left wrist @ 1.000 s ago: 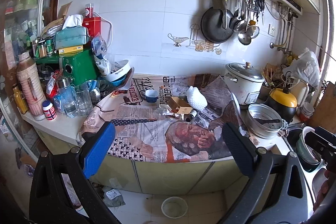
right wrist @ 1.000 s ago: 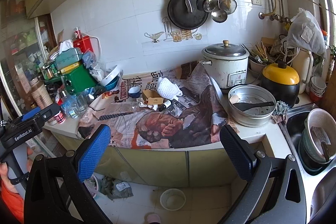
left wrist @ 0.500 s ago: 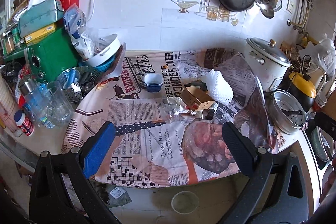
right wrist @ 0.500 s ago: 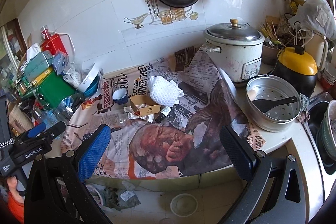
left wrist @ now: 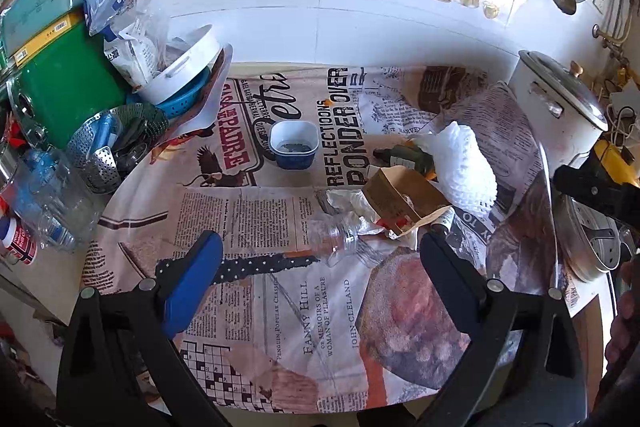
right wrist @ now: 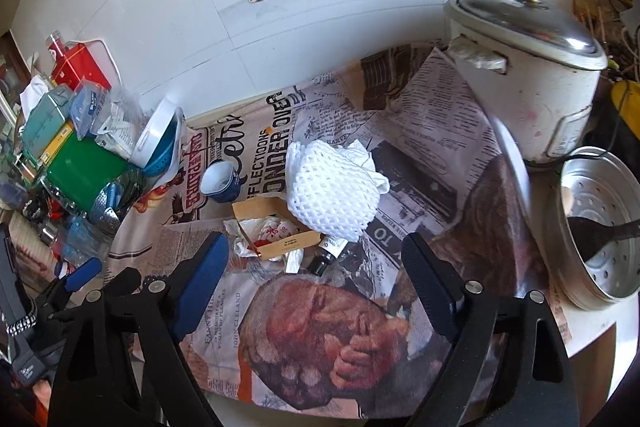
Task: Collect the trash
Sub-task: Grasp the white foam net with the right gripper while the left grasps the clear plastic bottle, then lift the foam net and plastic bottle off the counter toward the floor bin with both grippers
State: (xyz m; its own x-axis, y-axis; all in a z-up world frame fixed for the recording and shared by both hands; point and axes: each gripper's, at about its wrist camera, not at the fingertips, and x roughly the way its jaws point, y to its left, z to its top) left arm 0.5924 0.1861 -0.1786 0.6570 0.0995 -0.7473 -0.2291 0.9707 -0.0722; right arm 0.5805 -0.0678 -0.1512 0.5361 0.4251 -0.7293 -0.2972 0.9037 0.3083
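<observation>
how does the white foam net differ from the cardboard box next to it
The foam net is white, soft and rounded with a mesh surface; the cardboard box is brown, flat-sided and open, with crumpled paper inside. The net bulges higher than the box. Both lie on the newspaper-print cloth, touching.

We find open room over the near half of the newspaper-covered bench (left wrist: 280,327), bare print up to the trash heap (right wrist: 288,235). Leftward a green box (left wrist: 64,95) and clear bottles (left wrist: 44,203) crowd the edge; rightward the rice cooker (right wrist: 532,67) and steamer pan (right wrist: 600,223) wall us in (tall, both).
</observation>
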